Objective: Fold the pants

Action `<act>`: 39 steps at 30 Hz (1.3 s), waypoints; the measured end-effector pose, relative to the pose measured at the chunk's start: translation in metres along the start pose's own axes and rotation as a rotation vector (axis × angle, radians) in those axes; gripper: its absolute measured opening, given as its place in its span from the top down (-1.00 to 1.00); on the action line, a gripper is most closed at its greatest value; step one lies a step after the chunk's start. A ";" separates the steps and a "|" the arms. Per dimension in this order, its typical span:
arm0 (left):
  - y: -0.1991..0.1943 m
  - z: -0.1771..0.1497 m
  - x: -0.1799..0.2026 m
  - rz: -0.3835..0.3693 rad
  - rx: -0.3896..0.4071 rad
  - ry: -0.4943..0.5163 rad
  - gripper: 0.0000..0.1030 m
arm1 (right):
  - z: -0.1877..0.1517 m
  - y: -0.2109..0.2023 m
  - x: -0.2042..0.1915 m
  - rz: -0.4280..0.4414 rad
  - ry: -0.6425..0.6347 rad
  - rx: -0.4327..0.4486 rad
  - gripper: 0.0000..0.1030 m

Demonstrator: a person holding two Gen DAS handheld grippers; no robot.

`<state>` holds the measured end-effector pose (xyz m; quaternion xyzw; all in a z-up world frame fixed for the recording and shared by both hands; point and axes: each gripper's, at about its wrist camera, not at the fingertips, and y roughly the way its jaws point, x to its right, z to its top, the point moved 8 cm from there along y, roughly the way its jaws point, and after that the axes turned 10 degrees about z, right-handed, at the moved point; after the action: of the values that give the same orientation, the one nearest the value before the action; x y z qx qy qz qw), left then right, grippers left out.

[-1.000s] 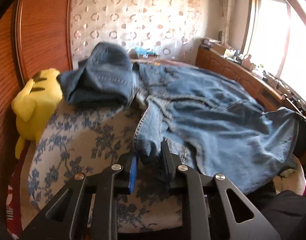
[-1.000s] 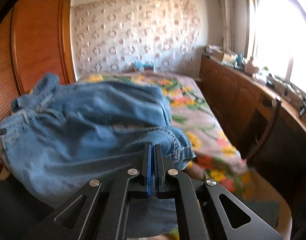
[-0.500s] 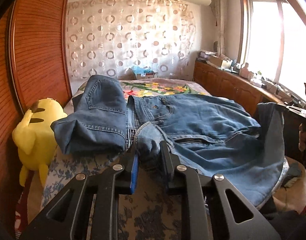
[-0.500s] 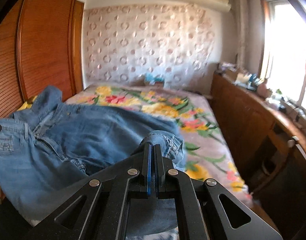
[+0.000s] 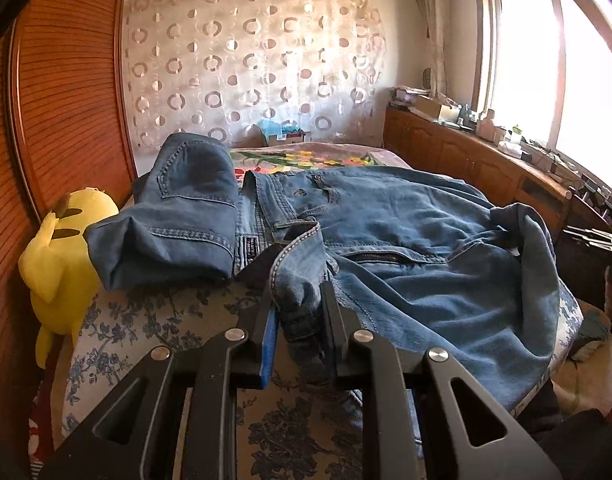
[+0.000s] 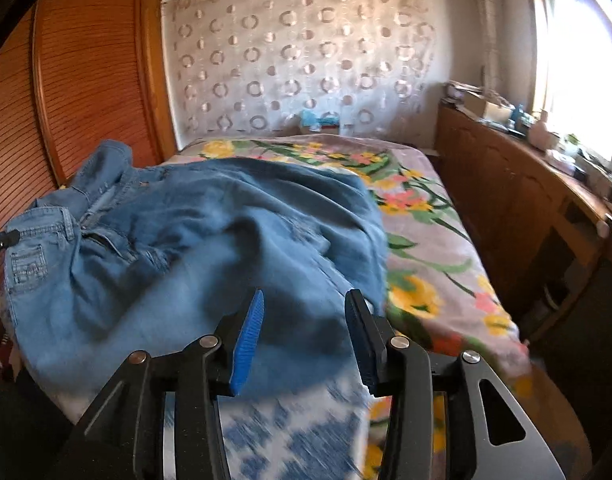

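Right gripper (image 6: 302,322) just let go, fingers spread now, jeans (image 6: 194,240) dropped flat on bed (image 6: 433,240) right ahead of it. Left gripper (image 5: 298,312) still clamped on bunched waistband at near edge.

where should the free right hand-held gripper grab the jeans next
Likely the near edge of the jeans, approached low from the bed's foot. It lies flat on the bed just ahead of the open right hand-held gripper, while the left hand-held gripper pinches the waistband.
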<state>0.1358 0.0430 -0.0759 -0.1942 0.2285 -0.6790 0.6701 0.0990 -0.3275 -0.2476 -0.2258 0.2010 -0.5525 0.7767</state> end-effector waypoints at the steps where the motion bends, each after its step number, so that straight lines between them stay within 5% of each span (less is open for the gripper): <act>1: 0.000 -0.001 0.001 0.000 0.000 0.001 0.60 | -0.007 0.000 0.003 -0.005 0.006 -0.007 0.10; 5: -0.001 -0.004 0.003 0.001 -0.003 0.004 0.60 | -0.028 0.014 0.010 -0.008 0.055 -0.053 0.10; 20: 0.008 -0.014 -0.003 0.024 -0.036 -0.013 0.60 | -0.014 0.030 0.026 0.028 0.121 -0.045 0.09; 23: 0.003 -0.012 -0.002 0.022 -0.025 -0.012 0.60 | -0.016 0.027 0.028 0.036 0.130 -0.051 0.62; 27: -0.007 -0.006 0.000 0.001 0.004 -0.019 0.62 | -0.009 0.010 0.024 0.040 0.111 -0.003 0.87; 39: -0.065 0.041 -0.013 -0.011 0.166 -0.112 0.66 | 0.051 -0.110 0.046 -0.105 0.052 0.245 0.91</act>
<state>0.1061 0.0541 -0.0047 -0.1765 0.1326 -0.6873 0.6920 0.0573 -0.3961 -0.1459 -0.1253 0.1401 -0.6184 0.7631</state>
